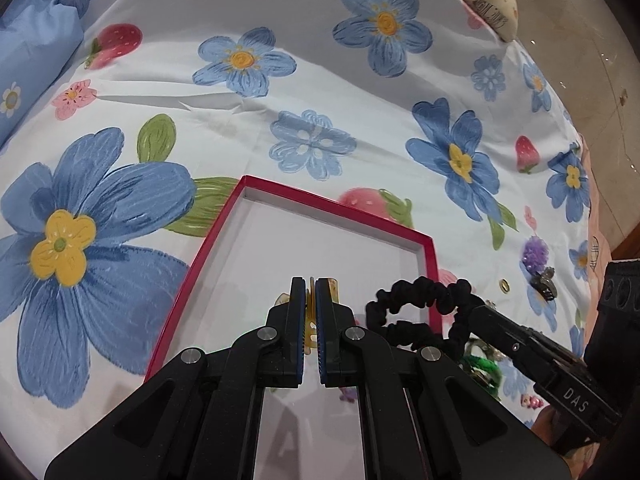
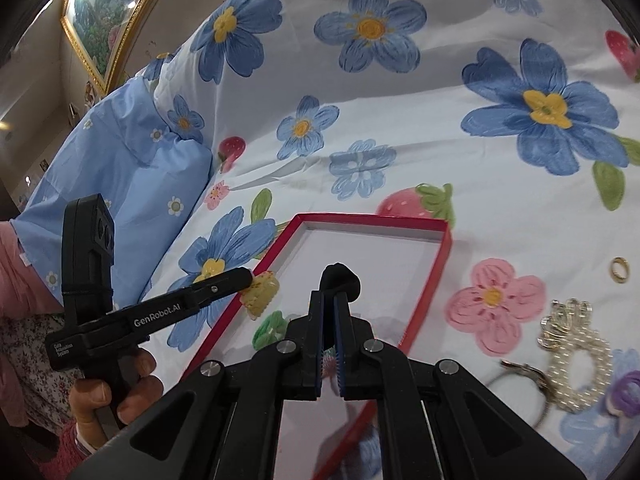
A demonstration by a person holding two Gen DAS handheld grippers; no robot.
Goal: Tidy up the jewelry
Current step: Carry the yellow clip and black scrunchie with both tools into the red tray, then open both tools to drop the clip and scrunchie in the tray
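A red-rimmed shallow box (image 1: 430, 264) (image 2: 446, 240) with a white floor lies on the flowered bedsheet. My left gripper (image 1: 311, 286) (image 2: 250, 278) is shut on a yellowish translucent hair claw (image 1: 334, 288) (image 2: 260, 294) and hangs over the box's near left part. My right gripper (image 2: 331, 294) (image 1: 476, 312) is shut on a black scrunchie (image 1: 420, 292) (image 2: 340, 276), which hangs over the box's right rim. The box floor shows nothing else lying on it.
Right of the box lie a gold ring (image 2: 619, 270) (image 1: 504, 285), a pearl hair piece (image 2: 576, 364), a purple pom-pom (image 1: 535, 250), a dark clip (image 1: 544, 286) and a green tie (image 1: 482, 364). A blue pillow (image 2: 132, 184) lies at the left. A hand (image 2: 116, 392) grips the left tool.
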